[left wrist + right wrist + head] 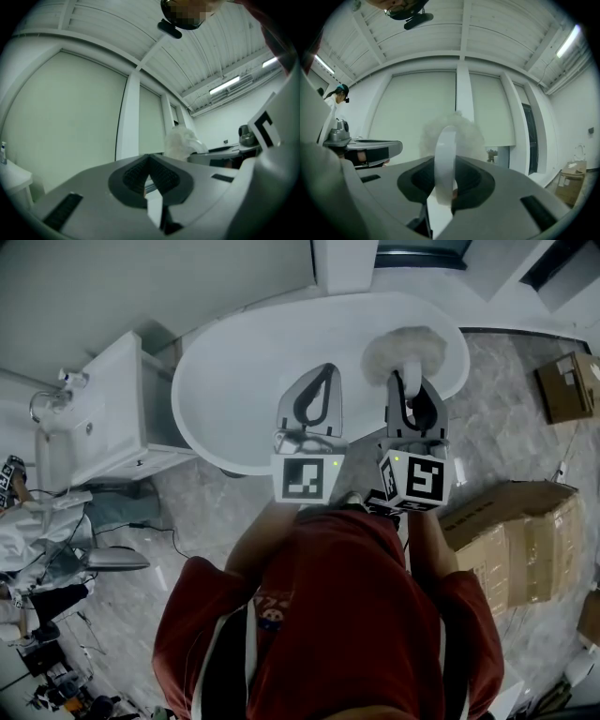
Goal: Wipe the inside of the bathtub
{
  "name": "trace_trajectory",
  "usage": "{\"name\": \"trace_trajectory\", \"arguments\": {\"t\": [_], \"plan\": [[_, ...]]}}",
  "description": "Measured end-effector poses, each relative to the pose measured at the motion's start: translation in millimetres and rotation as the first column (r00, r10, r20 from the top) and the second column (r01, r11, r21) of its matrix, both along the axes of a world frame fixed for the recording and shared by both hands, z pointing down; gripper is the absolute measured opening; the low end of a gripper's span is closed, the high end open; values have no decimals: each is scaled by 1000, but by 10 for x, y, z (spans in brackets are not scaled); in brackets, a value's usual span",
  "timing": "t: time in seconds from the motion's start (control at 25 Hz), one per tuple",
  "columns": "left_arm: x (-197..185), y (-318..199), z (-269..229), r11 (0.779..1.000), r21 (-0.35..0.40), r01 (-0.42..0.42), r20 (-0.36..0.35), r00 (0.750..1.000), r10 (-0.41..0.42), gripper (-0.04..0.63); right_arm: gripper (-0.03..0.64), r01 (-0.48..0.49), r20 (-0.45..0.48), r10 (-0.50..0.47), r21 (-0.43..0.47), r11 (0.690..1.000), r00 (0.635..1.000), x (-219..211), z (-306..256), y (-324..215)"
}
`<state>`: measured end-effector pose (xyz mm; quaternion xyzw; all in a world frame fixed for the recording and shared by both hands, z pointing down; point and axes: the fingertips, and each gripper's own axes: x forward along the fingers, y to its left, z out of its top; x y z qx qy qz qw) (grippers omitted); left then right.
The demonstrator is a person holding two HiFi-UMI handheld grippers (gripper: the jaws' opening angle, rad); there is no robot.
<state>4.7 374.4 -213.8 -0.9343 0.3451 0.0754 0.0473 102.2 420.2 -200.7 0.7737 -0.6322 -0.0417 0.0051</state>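
White bathtub (234,371), fluffy duster (405,345) in right tool (411,388)

A duster (405,351) hangs over the bathtub (244,381); sink cabinet (108,413) left, cardboard boxes (506,540) right.

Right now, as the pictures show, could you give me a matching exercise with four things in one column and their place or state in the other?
Column A
1. left gripper
2. right gripper
3. fluffy brush head
4. cardboard boxes

Column B
a. on the floor, to the right of the bathtub in the head view
b. jaws together, nothing between them
c. over the bathtub, near its right end in the head view
d. jaws shut on a white handle

Pairs: 1-b, 2-d, 3-c, 4-a
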Motion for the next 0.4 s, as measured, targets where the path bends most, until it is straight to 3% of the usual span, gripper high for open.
{"name": "trace_trajectory", "arguments": {"t": [0.24, 0.4], "plan": [[21, 92, 24, 1000, -6, -15, 18, 1000, 15, 15, 92, -5, 1, 5, -1, 1000, 1000, 34, 6, 104], [80, 61, -52, 998, 49, -34, 5, 999, 33, 15, 92, -10, -29, 12, 48, 999, 999, 113, -97, 65]]}}
